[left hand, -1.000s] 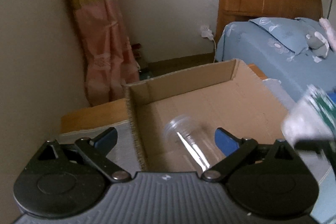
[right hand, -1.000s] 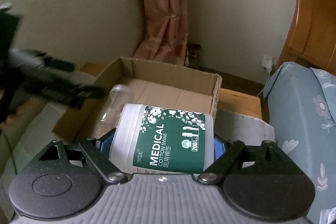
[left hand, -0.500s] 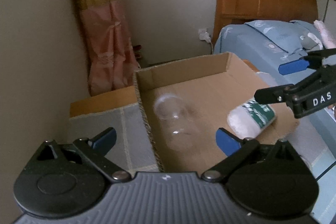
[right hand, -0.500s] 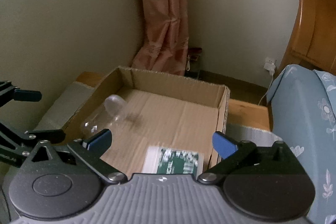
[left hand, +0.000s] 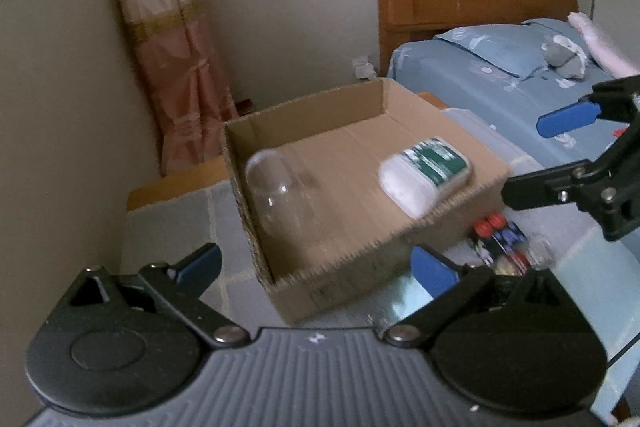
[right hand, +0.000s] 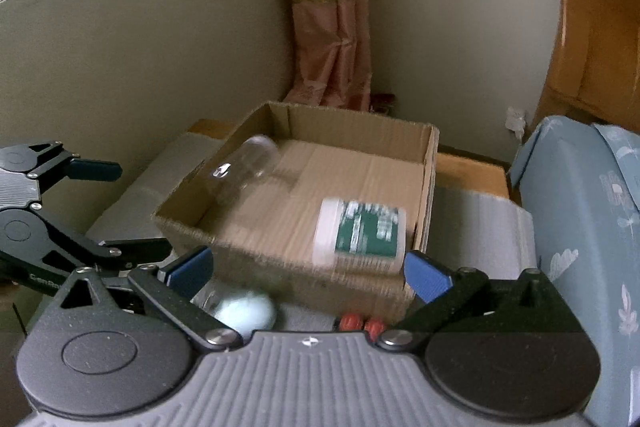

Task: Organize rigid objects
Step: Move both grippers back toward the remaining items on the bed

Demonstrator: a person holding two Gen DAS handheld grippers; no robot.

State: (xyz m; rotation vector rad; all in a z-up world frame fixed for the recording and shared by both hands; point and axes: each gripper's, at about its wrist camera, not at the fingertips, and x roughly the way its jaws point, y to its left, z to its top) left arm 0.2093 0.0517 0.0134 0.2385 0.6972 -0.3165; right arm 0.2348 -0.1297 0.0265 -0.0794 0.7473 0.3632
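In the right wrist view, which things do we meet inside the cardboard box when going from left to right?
Clear plastic jar → cotton swab container, both lying inside the cardboard box.

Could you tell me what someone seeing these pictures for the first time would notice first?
The open cardboard box in the middle draws the eye, with a green-labelled cotton swab container lying on its side at the near right and a clear plastic jar on its side along the left wall. Both the left gripper and the right gripper hang open and empty before it, over small items with red caps on the table.
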